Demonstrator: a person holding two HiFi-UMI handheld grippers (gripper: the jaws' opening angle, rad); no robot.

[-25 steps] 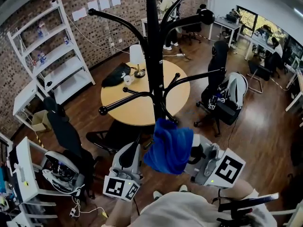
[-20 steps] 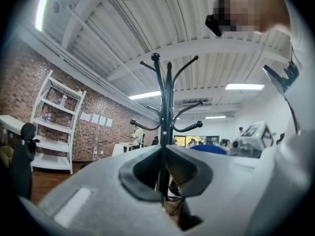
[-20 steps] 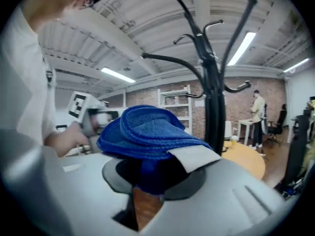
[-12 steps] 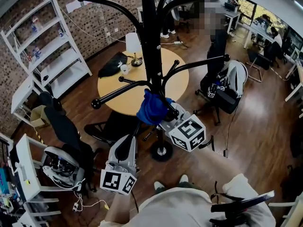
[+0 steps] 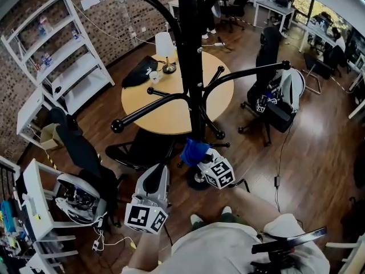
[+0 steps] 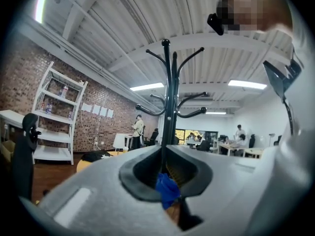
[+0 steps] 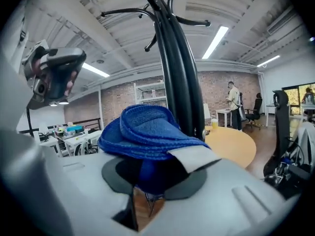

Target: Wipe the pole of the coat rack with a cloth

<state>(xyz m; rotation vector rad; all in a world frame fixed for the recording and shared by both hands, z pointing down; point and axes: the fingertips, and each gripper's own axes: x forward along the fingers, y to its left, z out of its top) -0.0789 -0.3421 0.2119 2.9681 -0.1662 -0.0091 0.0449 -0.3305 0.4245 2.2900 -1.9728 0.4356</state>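
Down low, we hold the blue cloth [image 5: 193, 150] against the coat rack pole [image 5: 191, 67].
Our right gripper [image 5: 199, 156] clamps it mid-frame; our left gripper [image 5: 159, 171], jaws together, sits lower left.

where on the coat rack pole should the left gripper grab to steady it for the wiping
Take the pole on the straight bare stretch just above the blue cloth, below the long hook arm. Come in level from the left, where the left gripper is, with its jaws either side of the round upright shaft. The right gripper fills the other side.
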